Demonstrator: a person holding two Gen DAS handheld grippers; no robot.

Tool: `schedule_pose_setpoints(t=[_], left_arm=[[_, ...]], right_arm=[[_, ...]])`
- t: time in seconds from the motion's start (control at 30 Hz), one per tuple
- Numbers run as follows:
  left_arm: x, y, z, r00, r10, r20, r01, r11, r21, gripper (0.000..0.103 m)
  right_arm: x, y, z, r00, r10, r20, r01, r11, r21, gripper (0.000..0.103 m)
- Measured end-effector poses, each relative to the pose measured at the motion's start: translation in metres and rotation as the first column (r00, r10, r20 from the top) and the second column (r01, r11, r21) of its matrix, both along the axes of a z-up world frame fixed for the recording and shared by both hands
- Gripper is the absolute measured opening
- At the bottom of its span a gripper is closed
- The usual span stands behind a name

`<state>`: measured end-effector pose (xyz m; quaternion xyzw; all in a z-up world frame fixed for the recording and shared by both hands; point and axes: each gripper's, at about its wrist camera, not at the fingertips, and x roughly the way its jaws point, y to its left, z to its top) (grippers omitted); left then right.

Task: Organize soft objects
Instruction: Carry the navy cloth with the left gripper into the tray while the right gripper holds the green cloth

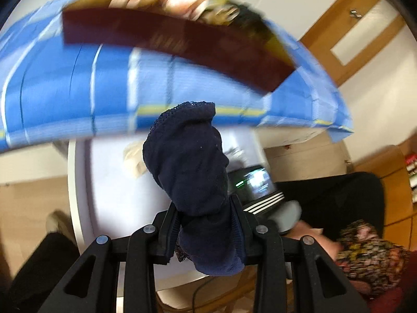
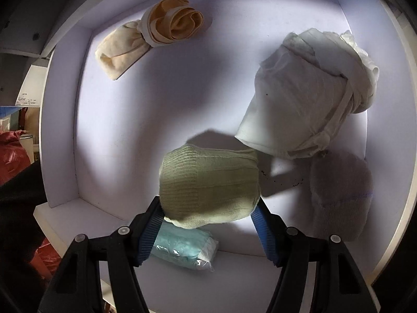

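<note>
In the left wrist view my left gripper (image 1: 204,224) is shut on a navy rolled sock (image 1: 190,172) and holds it in the air, away from the white drawer (image 1: 78,195). In the right wrist view my right gripper (image 2: 208,216) holds a pale green knitted sock bundle (image 2: 208,185) between its blue pads (image 2: 263,224), above the floor of the white drawer (image 2: 117,130). A cream and yellow rolled sock (image 2: 153,36) lies at the far left. A white cloth bundle (image 2: 307,91) lies at the right.
A grey fuzzy sock (image 2: 338,195) lies at the drawer's right wall. A light blue packet in plastic (image 2: 182,247) lies under my right gripper. A blue checked cloth (image 1: 156,83) with a dark red box (image 1: 169,41) on it fills the upper left wrist view.
</note>
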<state>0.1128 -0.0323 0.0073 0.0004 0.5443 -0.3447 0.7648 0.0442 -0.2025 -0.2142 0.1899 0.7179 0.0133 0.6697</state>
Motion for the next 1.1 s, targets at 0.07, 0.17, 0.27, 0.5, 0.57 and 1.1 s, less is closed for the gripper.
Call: schedule_pose_setpoints(t=[0.07, 0.17, 0.27, 0.5, 0.57, 1.1], left_arm=[[-0.002, -0.004, 0.020, 0.999, -0.025, 0.036, 0.026, 0.999, -0.022, 0.035], [0.003, -0.019, 0.047, 0.995, -0.055, 0.086, 0.059, 0.997, -0.045, 0.035], [0.015, -0.024, 0.076, 0.991, -0.065, 0.113, 0.073, 0.995, -0.065, 0.035], [0.052, -0.067, 0.107, 0.983, -0.097, 0.154, 0.102, 0.995, -0.022, 0.035], [0.064, -0.078, 0.109, 0.983, -0.106, 0.150, 0.109, 0.994, -0.010, 0.035], [0.129, -0.170, 0.083, 0.968, -0.224, 0.116, 0.202, 0.963, 0.180, 0.035]], right_arm=[[-0.001, -0.002, -0.002, 1.000, -0.004, -0.002, 0.004, 1.000, 0.005, 0.068], [0.000, -0.005, -0.004, 1.000, -0.006, -0.005, 0.006, 1.000, 0.010, 0.068], [0.000, -0.006, -0.006, 1.000, -0.007, -0.008, 0.007, 1.000, 0.013, 0.068], [0.001, -0.014, -0.008, 1.000, -0.023, -0.011, 0.023, 0.999, 0.026, 0.068], [0.000, -0.017, -0.009, 1.000, -0.030, -0.010, 0.030, 0.999, 0.030, 0.068], [-0.005, -0.032, -0.010, 0.998, -0.056, -0.029, 0.058, 0.995, 0.077, 0.068]])
